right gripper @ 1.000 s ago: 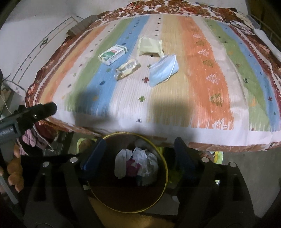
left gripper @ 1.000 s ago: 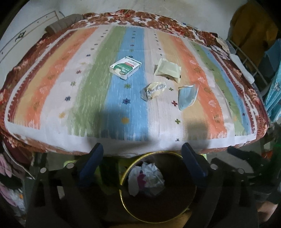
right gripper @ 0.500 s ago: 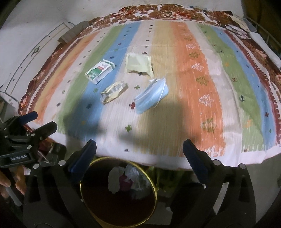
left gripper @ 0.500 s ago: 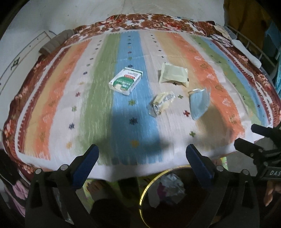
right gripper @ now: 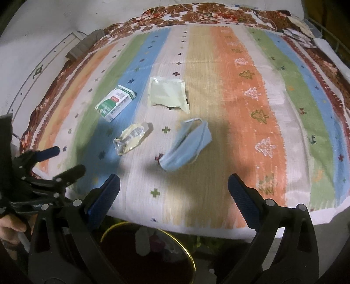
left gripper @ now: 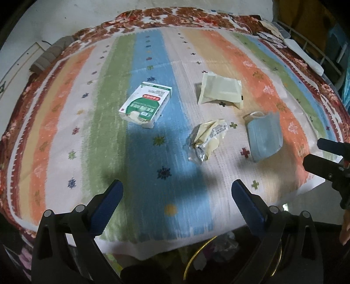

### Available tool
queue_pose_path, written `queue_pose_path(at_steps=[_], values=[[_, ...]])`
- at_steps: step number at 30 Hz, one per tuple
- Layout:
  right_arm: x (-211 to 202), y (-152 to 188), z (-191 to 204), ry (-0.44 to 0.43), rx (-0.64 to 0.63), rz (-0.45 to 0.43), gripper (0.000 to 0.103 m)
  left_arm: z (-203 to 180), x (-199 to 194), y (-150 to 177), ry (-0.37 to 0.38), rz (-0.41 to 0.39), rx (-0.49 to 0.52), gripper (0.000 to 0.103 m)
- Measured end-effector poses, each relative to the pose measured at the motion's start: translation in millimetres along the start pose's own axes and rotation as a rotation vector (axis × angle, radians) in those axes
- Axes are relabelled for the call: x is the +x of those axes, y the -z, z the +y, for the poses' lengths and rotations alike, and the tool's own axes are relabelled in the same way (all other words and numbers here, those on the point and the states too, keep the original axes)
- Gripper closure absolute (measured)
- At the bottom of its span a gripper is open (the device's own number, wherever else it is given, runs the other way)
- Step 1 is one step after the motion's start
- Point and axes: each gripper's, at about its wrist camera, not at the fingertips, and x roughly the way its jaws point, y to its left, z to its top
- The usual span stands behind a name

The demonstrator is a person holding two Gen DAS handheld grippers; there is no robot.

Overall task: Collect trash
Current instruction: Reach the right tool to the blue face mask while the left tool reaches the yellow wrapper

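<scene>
Four pieces of trash lie on a striped cloth (left gripper: pixel 65 122): a green and white box (left gripper: pixel 145 104), a pale yellow packet (left gripper: pixel 221 91), a crumpled foil wrapper (left gripper: pixel 206 139) and a blue face mask (left gripper: pixel 263 136). In the right wrist view they show as the box (right gripper: pixel 114 102), packet (right gripper: pixel 167 94), wrapper (right gripper: pixel 131 138) and mask (right gripper: pixel 188 146). My left gripper (left gripper: pixel 177 192) is open and empty over the cloth's near edge. My right gripper (right gripper: pixel 174 187) is open and empty, just short of the mask. A gold-rimmed bin (right gripper: pixel 153 253) holding crumpled paper stands below the edge.
The cloth covers a table with a red floral border (left gripper: pixel 175 17). The other gripper shows at the right edge of the left view (left gripper: pixel 328 161) and at the left edge of the right view (right gripper: pixel 39 174). Clutter sits at the far right corner (left gripper: pixel 271 32).
Both grippers have risen from over the bin and moved forward over the cloth's near edge. The trash now looks closer. The bin has dropped to the bottom of both views.
</scene>
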Motion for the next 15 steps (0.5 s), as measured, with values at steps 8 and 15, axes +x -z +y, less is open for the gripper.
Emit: queue_pose_path(at_steps=[8, 15], values=[[31.8, -21.0, -4.2, 0.017, -0.023, 0.007, 0.014, 4.6, 27.5, -18.9, 0.098, 0.013, -0.006, 0.011], [52.2, -29.7, -10.2, 0.030, 0.012, 0.046, 0.024, 1.0, 53.5, -30.5, 0.148, 0.046, 0.040, 0.021]])
